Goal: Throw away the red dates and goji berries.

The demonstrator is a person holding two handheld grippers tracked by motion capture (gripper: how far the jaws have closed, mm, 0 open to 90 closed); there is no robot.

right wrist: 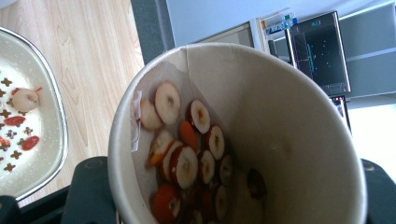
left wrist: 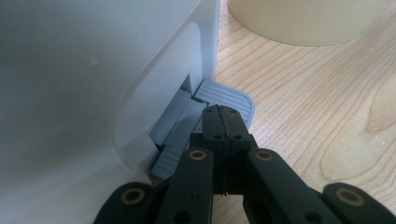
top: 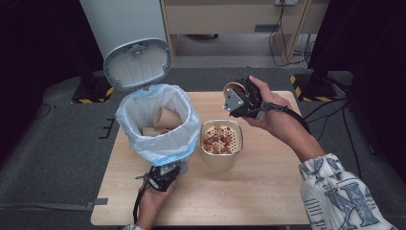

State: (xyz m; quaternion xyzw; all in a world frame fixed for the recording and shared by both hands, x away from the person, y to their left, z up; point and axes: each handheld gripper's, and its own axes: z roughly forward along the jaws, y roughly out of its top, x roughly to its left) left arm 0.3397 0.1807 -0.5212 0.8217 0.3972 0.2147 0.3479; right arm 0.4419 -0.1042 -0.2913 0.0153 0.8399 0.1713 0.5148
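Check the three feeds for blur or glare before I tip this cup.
High view: evenly lit, slightly soft. Left gripper view: white bin wall close and washed out, pedal sharp. Right gripper view: paper cup slightly soft, bright window at the right edge.

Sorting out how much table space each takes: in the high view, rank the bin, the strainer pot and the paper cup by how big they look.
1. Bin, clearly largest.
2. Strainer pot.
3. Paper cup in the right tool, smallest, though partly hidden.
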